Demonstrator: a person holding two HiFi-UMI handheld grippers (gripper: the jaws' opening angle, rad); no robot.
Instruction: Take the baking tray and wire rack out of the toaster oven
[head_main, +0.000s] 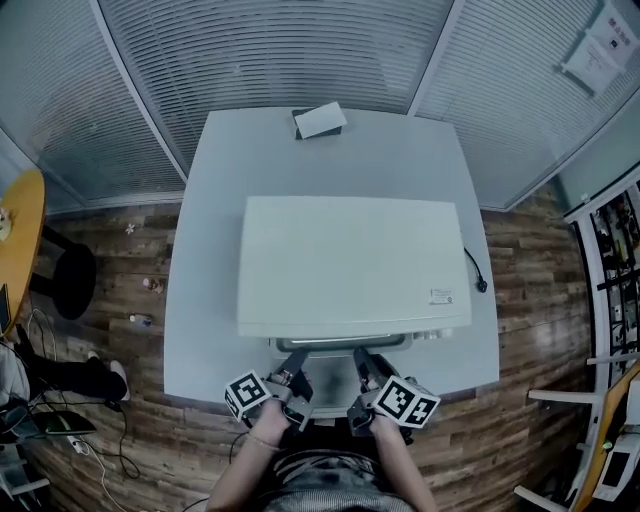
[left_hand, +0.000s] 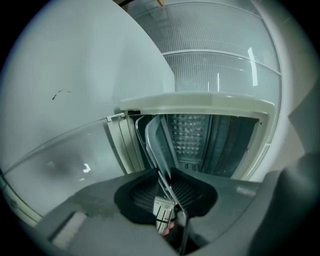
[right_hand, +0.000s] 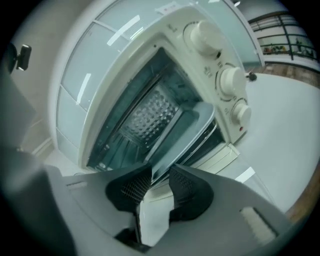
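The cream toaster oven (head_main: 350, 260) stands on the white table (head_main: 200, 330) with its front open toward me. In the head view my left gripper (head_main: 290, 372) and right gripper (head_main: 363, 370) both reach into the oven mouth. The grey baking tray (left_hand: 156, 142) juts out of the cavity, tilted on edge in the left gripper view, and its rim runs between the left gripper (left_hand: 167, 186) pads, which press on it. A wire of the rack (left_hand: 139, 136) shows beside the tray. In the right gripper view the tray (right_hand: 185, 131) corner sits pinched in the right gripper (right_hand: 160, 179).
Three white knobs (right_hand: 227, 80) line the oven's right side. A small white box (head_main: 320, 120) lies at the table's far edge, and a black power cord (head_main: 478, 275) hangs at the oven's right. Wooden floor surrounds the table; a round yellow table (head_main: 18, 240) is at the left.
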